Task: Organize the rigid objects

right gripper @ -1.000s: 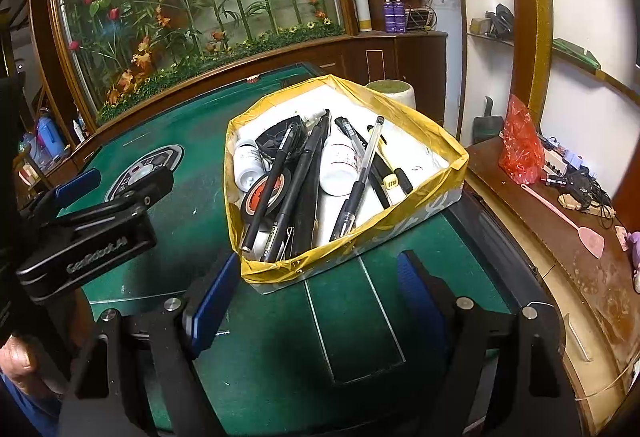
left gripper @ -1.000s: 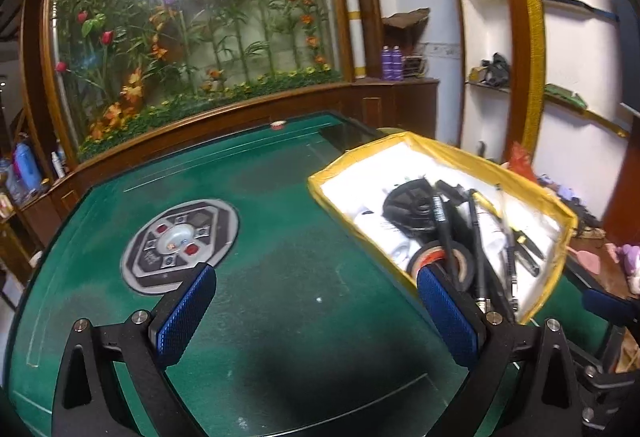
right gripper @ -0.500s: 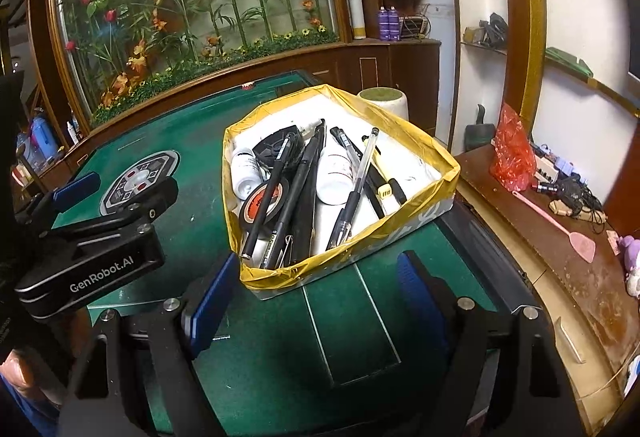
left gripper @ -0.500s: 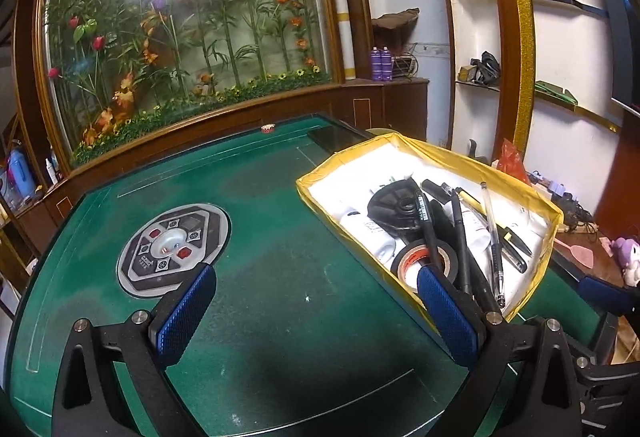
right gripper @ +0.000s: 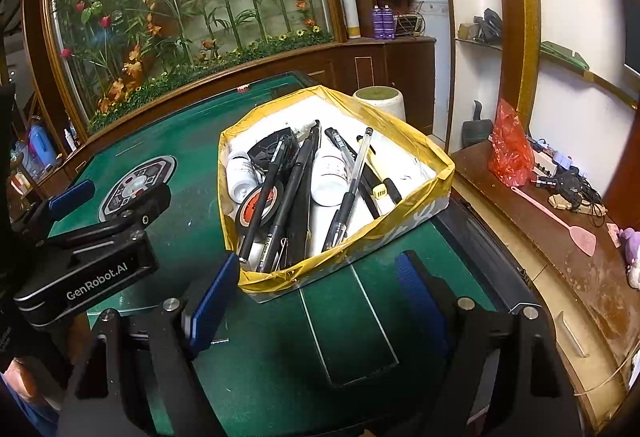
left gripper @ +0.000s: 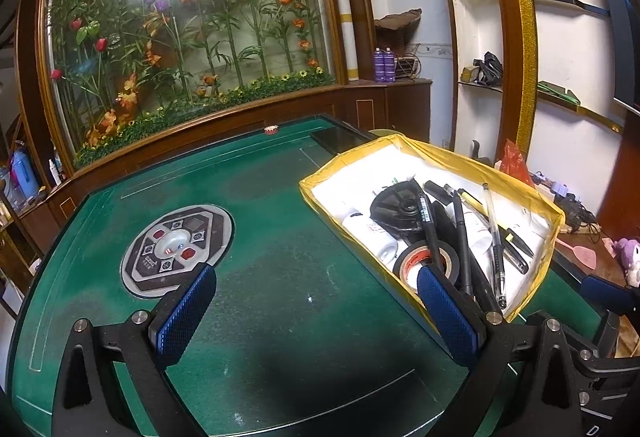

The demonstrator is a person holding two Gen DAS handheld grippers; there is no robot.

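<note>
A yellow-rimmed white box [right gripper: 404, 201] sits on the green table, also in the left wrist view [left gripper: 536, 197]. It holds several black pens [right gripper: 296, 189], a clear pen [right gripper: 352, 181], white bottles [right gripper: 328, 173], a black tape roll [right gripper: 258, 207] and a black round disc [left gripper: 394, 207]. My right gripper [right gripper: 316, 301] is open and empty, just in front of the box's near side. My left gripper [left gripper: 316, 313] is open and empty over bare felt, left of the box; its body shows in the right wrist view [right gripper: 88, 249].
A round control panel [left gripper: 176, 243] is set in the green table [left gripper: 280, 237]. A wooden side ledge [right gripper: 560, 237] at right carries a red bag [right gripper: 512, 153], a pink swatter [right gripper: 568, 225] and cables. A planter wall stands behind the table.
Both views have drawn back and risen slightly, so the box sits a little farther from the grippers. Both grippers stay open; nothing in the box has moved.
</note>
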